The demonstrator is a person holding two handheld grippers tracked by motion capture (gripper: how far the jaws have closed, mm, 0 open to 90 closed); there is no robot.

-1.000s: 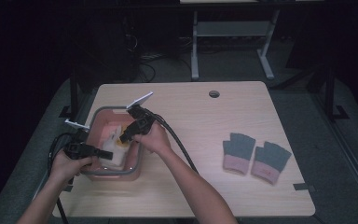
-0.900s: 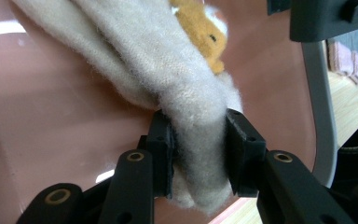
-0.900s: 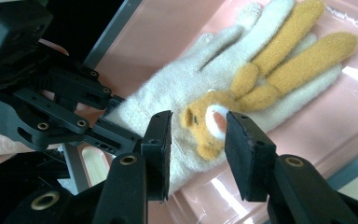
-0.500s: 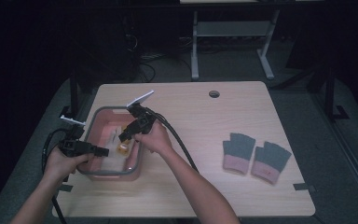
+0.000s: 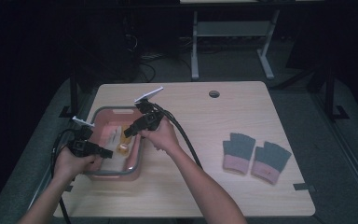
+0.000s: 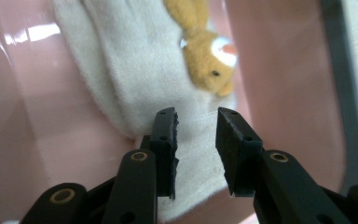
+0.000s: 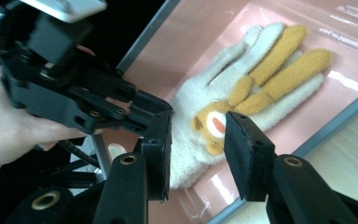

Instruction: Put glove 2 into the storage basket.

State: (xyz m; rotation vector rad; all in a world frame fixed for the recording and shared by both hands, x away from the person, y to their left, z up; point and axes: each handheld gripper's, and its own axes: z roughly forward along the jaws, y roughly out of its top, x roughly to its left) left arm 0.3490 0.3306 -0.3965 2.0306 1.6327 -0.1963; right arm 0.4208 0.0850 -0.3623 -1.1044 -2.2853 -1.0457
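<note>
Left gripper (image 6: 196, 135): jaws closing, narrow gap remains, poised over cuff end of cream glove (image 6: 135, 79), which lies flat in pink bin (image 5: 103, 171) (yellow bear patch further up). Right gripper (image 7: 198, 144): jaws spread, empty, above glove near bear patch.

- I can read no words, brand names, numbers or signs on anything here.
</note>
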